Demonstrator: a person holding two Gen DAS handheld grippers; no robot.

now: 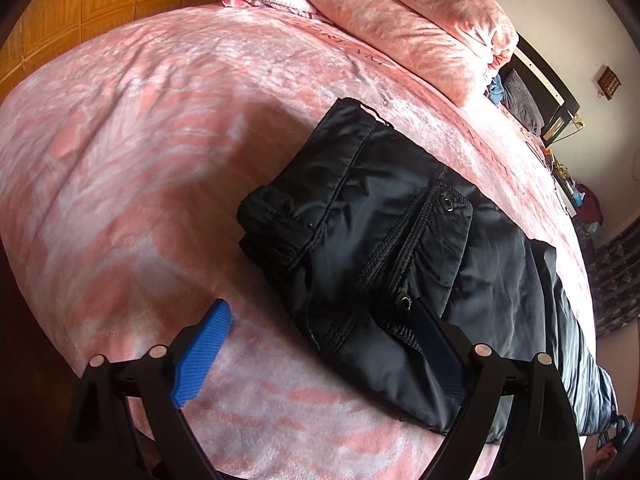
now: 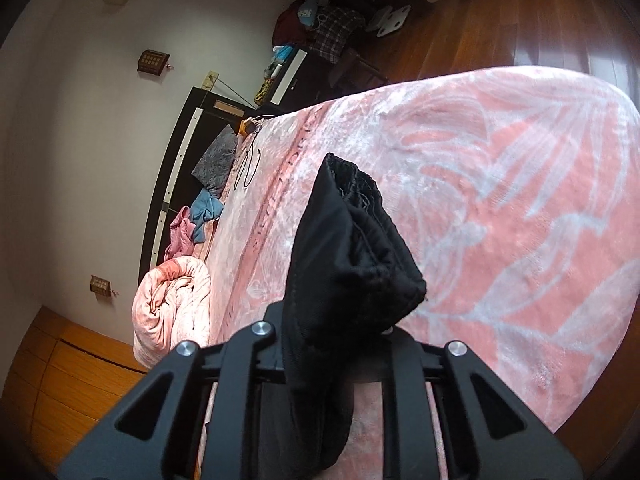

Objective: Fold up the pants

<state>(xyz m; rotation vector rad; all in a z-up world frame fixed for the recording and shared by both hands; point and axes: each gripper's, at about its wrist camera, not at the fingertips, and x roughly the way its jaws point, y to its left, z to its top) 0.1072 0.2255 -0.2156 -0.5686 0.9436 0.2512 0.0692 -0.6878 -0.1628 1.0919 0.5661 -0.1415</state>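
The black pants (image 1: 400, 248) lie partly folded on the pink bedspread (image 1: 160, 140), pocket flap and snaps facing up. My left gripper (image 1: 320, 344) is open; its left blue pad (image 1: 202, 356) rests over the bedspread and its right pad (image 1: 436, 348) lies on the near edge of the pants. My right gripper (image 2: 340, 332) is shut on the pants' leg ends (image 2: 352, 248), a bunched black wad that hides its fingers and is held above the bedspread (image 2: 520, 200).
Pink pillows (image 1: 420, 20) and a rolled pink blanket (image 2: 172, 308) sit at the head of the bed. Loose clothes (image 2: 204, 208) lie by the dark headboard (image 2: 172, 184). A wooden wardrobe (image 1: 80, 12) stands beyond the bed. A wooden floor (image 2: 520, 20) borders the bed's edge.
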